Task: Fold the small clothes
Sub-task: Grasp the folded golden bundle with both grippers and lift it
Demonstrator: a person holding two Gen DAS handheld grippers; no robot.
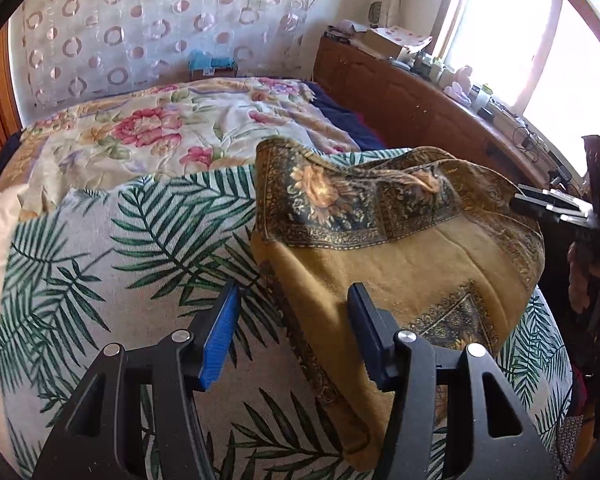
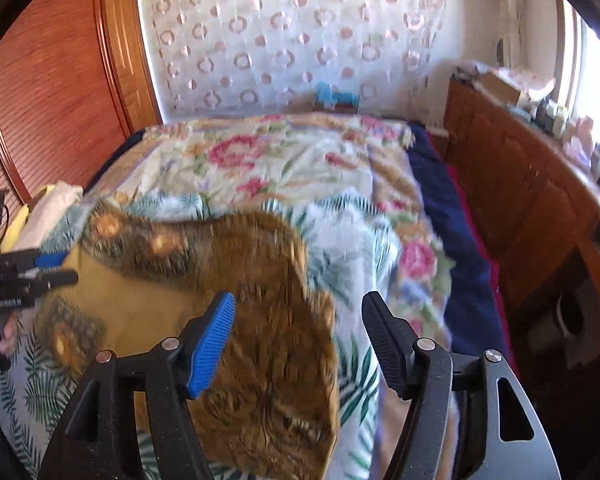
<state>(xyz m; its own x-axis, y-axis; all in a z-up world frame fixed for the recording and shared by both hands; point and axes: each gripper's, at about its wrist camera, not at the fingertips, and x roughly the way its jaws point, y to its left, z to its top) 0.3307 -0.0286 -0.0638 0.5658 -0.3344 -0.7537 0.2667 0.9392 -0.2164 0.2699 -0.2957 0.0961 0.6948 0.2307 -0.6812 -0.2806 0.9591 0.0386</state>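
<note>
Your left gripper (image 1: 294, 312) stands spread with nothing pinched; its blue pad (image 1: 219, 344) hangs over the palm-leaf sheet (image 1: 140, 240), while the black pad sits over the near-left edge of the mustard patterned cloth (image 1: 400, 256). That edge runs between the two fingers, so the cloth lies straight ahead and off toward your right gripper. Your right gripper (image 2: 298, 328) is spread too and empty; the cloth's right-hand border passes under the gap between its fingers, and most of the fabric stretches away toward the left gripper, seen at that view's left margin.

The cloth looks roughly halved, with the dark ornamental border (image 1: 332, 196) turned up along the far side and a rumpled hump near the far right corner. If you close either gripper now, you may catch only the top layer, and the fold could slide apart as you lift. You might also nip the sheet beneath along with the cloth, since the fabric lies flat against it. The right wrist view is smeared, so judging that edge is harder; a hurried pinch there could miss. Beyond the cloth, the floral bedspread (image 1: 160, 136) is bunched and could snag a dragged corner. The wooden cabinet (image 1: 400, 92) stands well apart.
</note>
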